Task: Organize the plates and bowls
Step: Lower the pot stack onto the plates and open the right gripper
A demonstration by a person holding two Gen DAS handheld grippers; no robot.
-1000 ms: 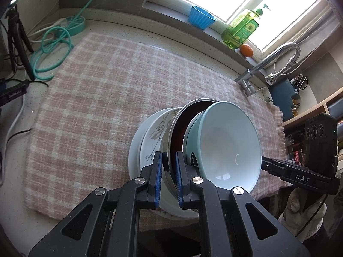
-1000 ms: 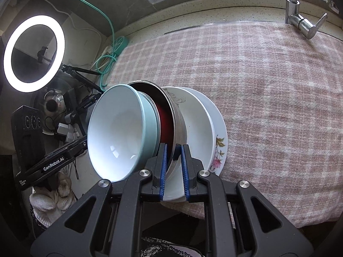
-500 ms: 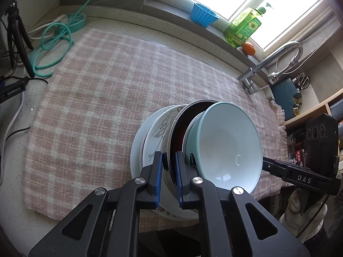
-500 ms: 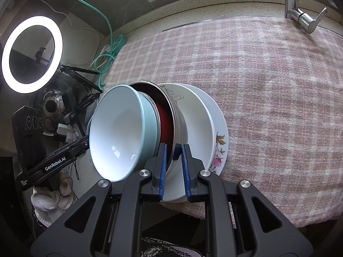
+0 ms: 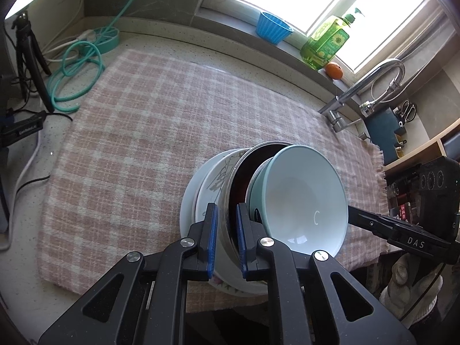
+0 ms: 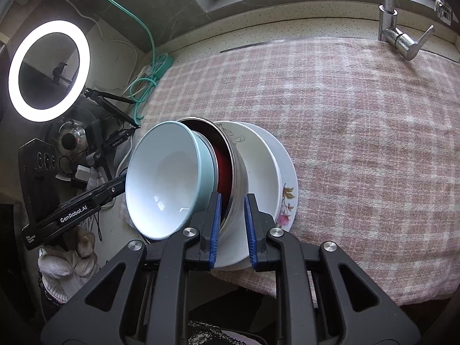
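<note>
A nested stack is at the near edge of the checked cloth [image 5: 143, 149]: a light blue bowl [image 5: 304, 201] inside a steel bowl with a red inside [image 5: 244, 172], on a white plate [image 5: 207, 184] and a flowered plate [image 6: 287, 198]. My left gripper [image 5: 225, 241] is shut on the steel bowl's rim from one side. My right gripper [image 6: 233, 227] straddles the steel bowl's rim [image 6: 238, 189] from the opposite side, with its jaws a little apart. The blue bowl also shows in the right wrist view [image 6: 166, 178]. The stack appears tilted in both views.
A faucet [image 5: 371, 86] stands at the cloth's far right. A blue cup [image 5: 273, 28], a green soap bottle [image 5: 325, 43] and an orange [image 5: 333, 70] sit on the window sill. A teal hose [image 5: 77, 69] and a tripod [image 5: 28, 57] are at the left. A ring light [image 6: 49, 69] stands beyond the counter.
The right gripper's jaws have opened slightly around the steel bowl's rim. The stack has hardly moved; both cameras have shifted a little.
</note>
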